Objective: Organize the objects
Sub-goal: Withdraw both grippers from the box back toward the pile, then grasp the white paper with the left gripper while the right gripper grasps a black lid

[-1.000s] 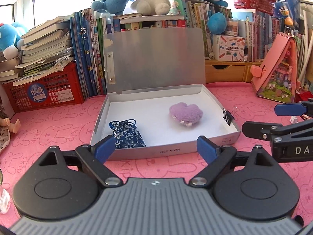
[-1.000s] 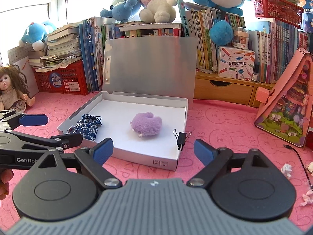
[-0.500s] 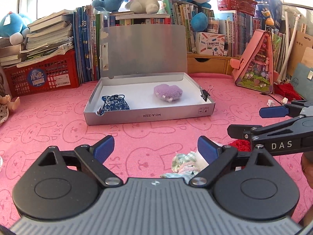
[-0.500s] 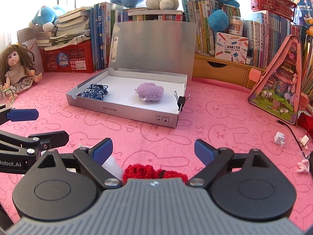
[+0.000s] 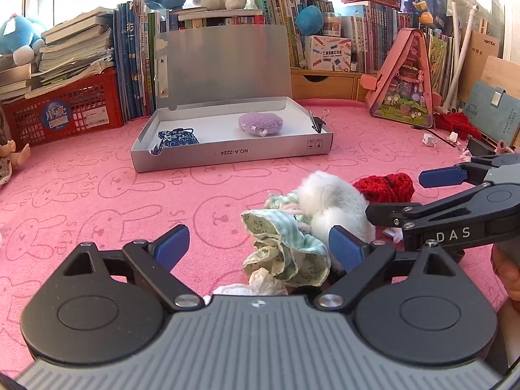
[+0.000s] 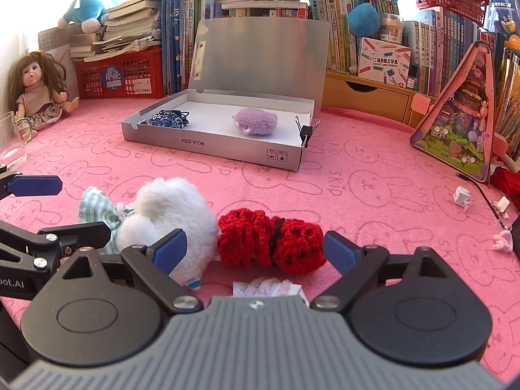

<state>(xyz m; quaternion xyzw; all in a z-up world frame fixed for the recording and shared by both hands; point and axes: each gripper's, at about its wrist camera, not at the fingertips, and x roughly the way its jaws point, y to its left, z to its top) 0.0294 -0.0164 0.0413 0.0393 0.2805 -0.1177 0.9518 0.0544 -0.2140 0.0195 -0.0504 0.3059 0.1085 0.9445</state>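
Observation:
An open grey box (image 5: 234, 155) (image 6: 208, 143) holds a blue patterned pouch (image 5: 177, 137) (image 6: 167, 119) and a purple plush (image 5: 260, 123) (image 6: 256, 121). In front lie a white plush (image 5: 328, 201) (image 6: 169, 208) with green striped cloth (image 5: 282, 243) (image 6: 97, 214) and a red knitted piece (image 5: 385, 187) (image 6: 269, 240). My left gripper (image 5: 260, 247) is open, over the cloth. My right gripper (image 6: 255, 248) is open, around the red knitted piece's near side. Each gripper shows in the other's view, the right (image 5: 455, 204) and the left (image 6: 35, 208).
A black binder clip (image 5: 317, 123) (image 6: 305, 130) sits on the box's right wall. A doll (image 6: 35, 97) and a glass cup (image 6: 13, 143) are at the left. A pink triangular toy house (image 5: 406, 81) (image 6: 461, 113), paper scraps (image 6: 461, 196) and books stand around.
Both grippers pulled back from the box toward the near edge of the mat. The white plush, green cloth and red knitted piece came into view under them.

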